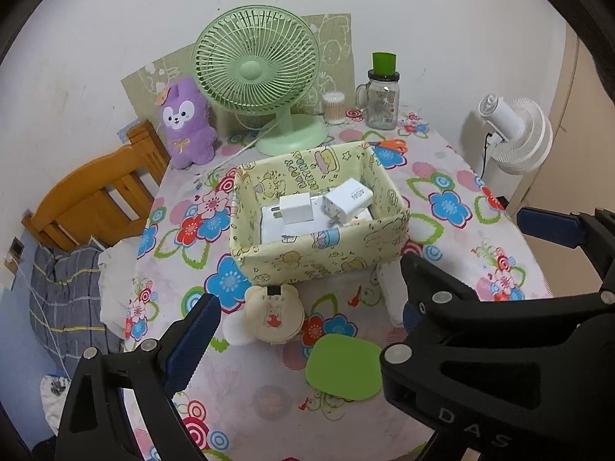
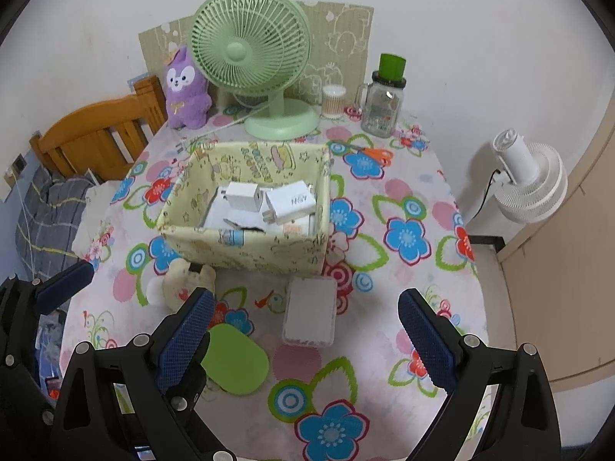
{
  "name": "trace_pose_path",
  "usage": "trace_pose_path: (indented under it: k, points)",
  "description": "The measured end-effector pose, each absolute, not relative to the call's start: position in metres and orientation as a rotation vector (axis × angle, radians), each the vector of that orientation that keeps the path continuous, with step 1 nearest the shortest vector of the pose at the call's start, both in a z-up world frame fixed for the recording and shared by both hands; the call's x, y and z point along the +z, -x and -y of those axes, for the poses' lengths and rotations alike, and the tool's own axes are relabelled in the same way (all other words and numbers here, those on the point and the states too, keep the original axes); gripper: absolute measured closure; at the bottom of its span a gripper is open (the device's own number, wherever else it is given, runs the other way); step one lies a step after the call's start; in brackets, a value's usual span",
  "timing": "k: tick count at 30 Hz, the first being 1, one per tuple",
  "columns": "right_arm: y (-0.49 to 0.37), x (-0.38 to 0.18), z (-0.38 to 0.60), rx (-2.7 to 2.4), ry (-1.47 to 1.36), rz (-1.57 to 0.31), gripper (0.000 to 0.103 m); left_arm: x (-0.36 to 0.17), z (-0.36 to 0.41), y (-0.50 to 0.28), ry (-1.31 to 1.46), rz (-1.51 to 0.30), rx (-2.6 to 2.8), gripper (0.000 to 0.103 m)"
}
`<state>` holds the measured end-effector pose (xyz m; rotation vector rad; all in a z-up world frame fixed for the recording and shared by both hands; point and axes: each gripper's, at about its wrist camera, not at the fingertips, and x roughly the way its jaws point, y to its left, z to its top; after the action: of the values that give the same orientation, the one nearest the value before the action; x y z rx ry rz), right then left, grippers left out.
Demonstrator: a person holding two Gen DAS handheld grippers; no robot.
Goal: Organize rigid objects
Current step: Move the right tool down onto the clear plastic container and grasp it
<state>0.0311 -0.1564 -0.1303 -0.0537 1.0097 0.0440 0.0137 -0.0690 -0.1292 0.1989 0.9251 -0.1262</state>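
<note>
Your right hand-held gripper [image 2: 307,330] and left hand-held gripper [image 1: 307,307] were released; two chargers [image 2: 269,198] sat in the box [image 2: 246,247], while a green case [image 2: 234,363], bear case [image 1: 273,317] and clear box [image 2: 310,315] at 6 o'clock waited on the worktop [image 2: 403,307].

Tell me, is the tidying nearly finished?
About halfway. Two white chargers already lie in the yellow box. Both claws, left and right, are open and hold nothing. The bear case, green case and clear box wait on the table.
</note>
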Motion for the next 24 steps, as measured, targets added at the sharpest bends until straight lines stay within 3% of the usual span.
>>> trace_pose_path:
  k: [24]
  points:
    - [-0.038, -0.22, 0.157, 0.034, -0.007, -1.078, 0.005, -0.213, 0.059, -0.027, -0.163, -1.021, -0.127, 0.006]
